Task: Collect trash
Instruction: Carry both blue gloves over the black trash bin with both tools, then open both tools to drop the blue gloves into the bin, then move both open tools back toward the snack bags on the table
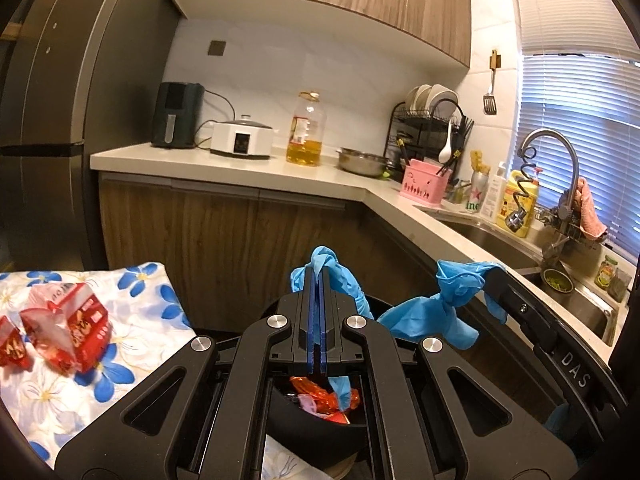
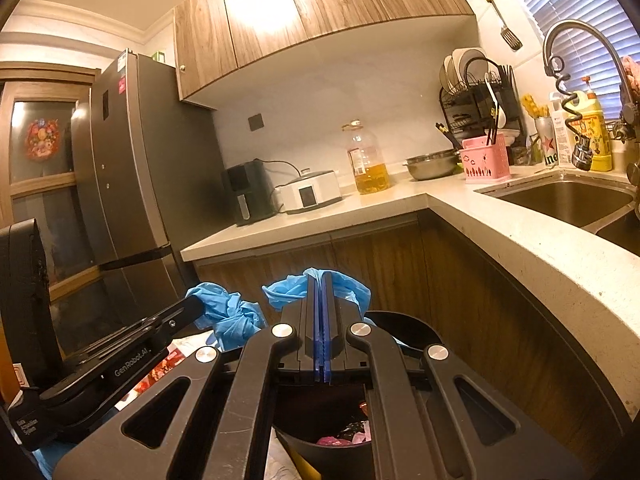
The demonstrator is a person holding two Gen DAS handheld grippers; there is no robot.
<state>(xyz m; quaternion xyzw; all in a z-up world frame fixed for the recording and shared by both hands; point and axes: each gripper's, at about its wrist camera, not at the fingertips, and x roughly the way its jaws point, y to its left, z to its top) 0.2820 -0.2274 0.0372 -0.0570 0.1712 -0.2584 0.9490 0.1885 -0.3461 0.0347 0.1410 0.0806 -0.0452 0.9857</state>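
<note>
The left gripper (image 1: 320,276) has its fingers clamped together on a bunched fold of the blue bag (image 1: 432,312), a thin plastic liner whose knotted, twisted middle hangs between the two tools. The right gripper (image 2: 322,282) is likewise closed tight on another fold of the same blue plastic, which puffs out on either side of its tips. In the left wrist view the right gripper enters from the right edge, its tip buried in the blue film; in the right wrist view the left gripper comes in from the left, level with it and close by.

Below both tools stands a black bin (image 1: 316,428), its round mouth open upward. Inside lie crumpled wrappers (image 1: 316,394), orange-red and pink (the pink ones show best in the right wrist view), and a strip of the blue plastic dangles down into the bin just beside them.

To the near left is a surface covered by a white cloth with blue flowers (image 1: 132,320), and on it rest red snack packets (image 1: 76,328), well apart from the bin.

Farther off, the pale counter (image 1: 224,162) carries a dark air fryer (image 1: 176,120), a white cooker (image 1: 242,138), an oil bottle (image 1: 306,132), a steel bowl (image 1: 362,162) and a pink caddy (image 1: 424,184). The sink (image 1: 492,240) and its curved faucet (image 1: 560,148) sit at the far right.
</note>
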